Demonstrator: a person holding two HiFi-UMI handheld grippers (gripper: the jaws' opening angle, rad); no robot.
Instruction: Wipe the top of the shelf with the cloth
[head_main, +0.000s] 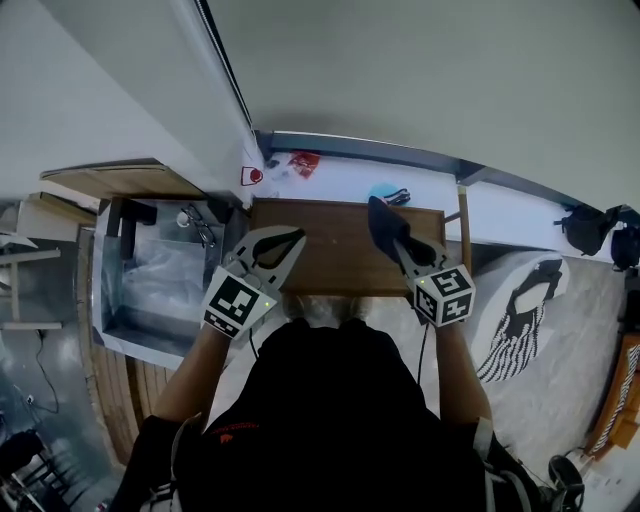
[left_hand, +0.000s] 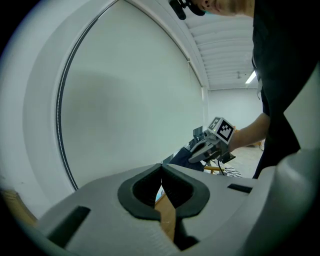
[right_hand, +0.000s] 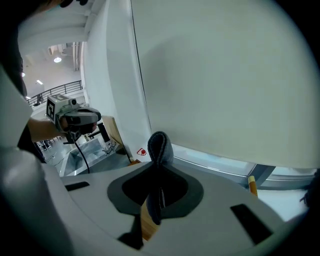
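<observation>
Head view: the right gripper (head_main: 402, 248) is clamped on the dark cloth (head_main: 383, 220) over the shelf's (head_main: 330, 250) right end, toward its back edge; whether the cloth touches the wood cannot be told; the left gripper (head_main: 278, 245) hovers over the shelf's left end. I judge the wipe barely begun; next the cloth should be pressed flat and swept toward the left end. The wall runs just behind the shelf's back edge and a wooden post (head_main: 463, 215) stands at its right rear corner, so room lies leftward and forward.

Left gripper view: the left gripper's (left_hand: 161, 170) jaws meet with nothing between them; it may need to clear the path.

Right gripper view: the cloth (right_hand: 159, 145) pokes up, pinched between the right gripper's (right_hand: 159, 170) jaws.
</observation>
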